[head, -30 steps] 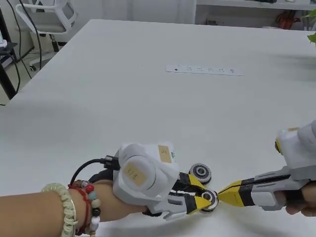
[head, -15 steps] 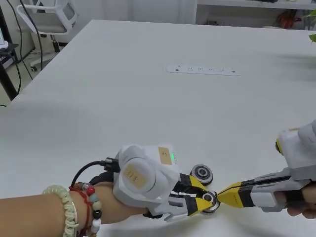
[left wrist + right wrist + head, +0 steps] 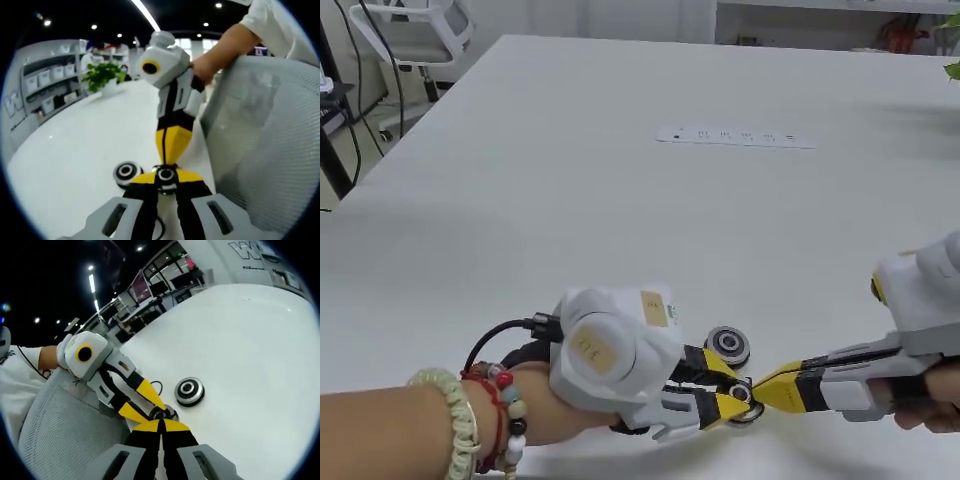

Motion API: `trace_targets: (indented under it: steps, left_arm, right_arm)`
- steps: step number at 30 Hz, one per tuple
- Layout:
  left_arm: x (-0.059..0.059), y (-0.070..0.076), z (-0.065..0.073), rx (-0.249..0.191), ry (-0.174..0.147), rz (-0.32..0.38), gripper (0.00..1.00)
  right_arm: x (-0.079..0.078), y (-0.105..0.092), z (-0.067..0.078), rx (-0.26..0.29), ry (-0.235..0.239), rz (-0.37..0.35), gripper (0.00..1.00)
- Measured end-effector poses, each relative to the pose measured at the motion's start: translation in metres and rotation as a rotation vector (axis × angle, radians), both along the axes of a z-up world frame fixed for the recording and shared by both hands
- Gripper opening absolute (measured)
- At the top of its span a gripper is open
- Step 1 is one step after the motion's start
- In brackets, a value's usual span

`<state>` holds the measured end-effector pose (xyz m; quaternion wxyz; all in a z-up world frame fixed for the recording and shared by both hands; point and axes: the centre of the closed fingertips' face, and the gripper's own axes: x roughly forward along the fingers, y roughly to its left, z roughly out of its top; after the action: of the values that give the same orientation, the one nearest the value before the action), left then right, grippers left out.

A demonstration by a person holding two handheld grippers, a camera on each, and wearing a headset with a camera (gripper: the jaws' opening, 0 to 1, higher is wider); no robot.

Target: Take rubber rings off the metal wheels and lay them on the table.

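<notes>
Left gripper [image 3: 728,392] is clamped on a metal wheel [image 3: 744,398], which sits between its yellow jaw tips. In the left gripper view the same wheel [image 3: 166,176] sits right at the tip line, one jaw on each side.

Right gripper [image 3: 762,386] comes in from the opposite side, pointing straight at the left gripper's tips. Its jaws are pressed together, a thin seam between them in the right gripper view [image 3: 161,426]. The tips touch the edge of the clamped wheel [image 3: 163,413]. Cannot tell whether any rubber is pinched between them.

Second wheel [image 3: 728,343] lies flat on the white table [image 3: 620,200], just beside the left gripper's jaws on their far side, not touching either tool. In the left gripper view it [image 3: 127,171] is left of the jaws; in the right gripper view it [image 3: 189,390] is ahead and slightly right of the tips.

Power strip [image 3: 735,138] lies well apart, far ahead of both grippers. Beaded bracelets [image 3: 470,428] are on the wrist behind the left gripper.
</notes>
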<state>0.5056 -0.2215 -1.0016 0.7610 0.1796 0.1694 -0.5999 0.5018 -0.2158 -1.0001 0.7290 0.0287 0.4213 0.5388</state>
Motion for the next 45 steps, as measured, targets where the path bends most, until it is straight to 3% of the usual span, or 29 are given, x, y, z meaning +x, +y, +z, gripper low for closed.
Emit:
trace_targets:
  steps: [14,18,19,20,22,27,29,33,35,36,38,45]
  left_arm:
    - [0.000,0.000,0.000,-0.003,-0.002,-0.003,0.13]
    - [-0.001,0.000,0.000,-0.004,-0.003,-0.004,0.13]
    - [-0.001,0.000,0.000,-0.005,-0.002,-0.003,0.13]
    - [-0.001,0.000,0.000,-0.005,-0.002,-0.003,0.13]
    - [-0.001,0.000,0.000,-0.004,-0.002,-0.003,0.13]
    - [-0.001,0.000,0.000,-0.006,0.000,-0.001,0.13]
    - [-0.001,0.000,0.000,-0.007,-0.001,-0.002,0.13]
    - [-0.002,0.001,0.001,0.005,-0.006,-0.015,0.14]
    - [-0.003,0.002,0.005,-0.013,0.045,-0.006,0.14]
    - [-0.005,0.004,0.007,-0.034,0.090,-0.009,0.13]
    - [-0.008,0.007,0.015,-0.071,0.132,-0.016,0.10]
    - [-0.007,0.017,0.032,-0.074,0.143,-0.013,0.26]
  right_arm:
    - [-0.001,0.002,0.001,-0.008,-0.013,0.016,0.00]
    - [-0.003,0.007,0.004,0.017,-0.012,0.024,0.00]
    - [-0.004,0.013,0.012,0.066,-0.006,0.024,0.00]
    - [-0.003,0.013,0.013,0.065,0.001,0.014,0.00]
    - [-0.001,0.010,0.010,0.028,-0.045,0.030,0.00]
    - [0.005,-0.005,-0.005,-0.053,-0.029,-0.005,0.00]
    - [0.006,-0.003,-0.002,-0.041,-0.013,-0.016,0.00]
    - [0.005,-0.001,0.000,-0.037,-0.032,0.000,0.00]
    - [0.004,-0.002,0.000,-0.035,-0.033,0.003,0.00]
    - [0.004,-0.003,0.000,-0.035,-0.034,0.005,0.00]
    - [0.004,-0.004,-0.001,-0.037,-0.035,0.008,0.00]
    - [0.002,-0.007,0.002,-0.040,-0.048,0.020,0.00]
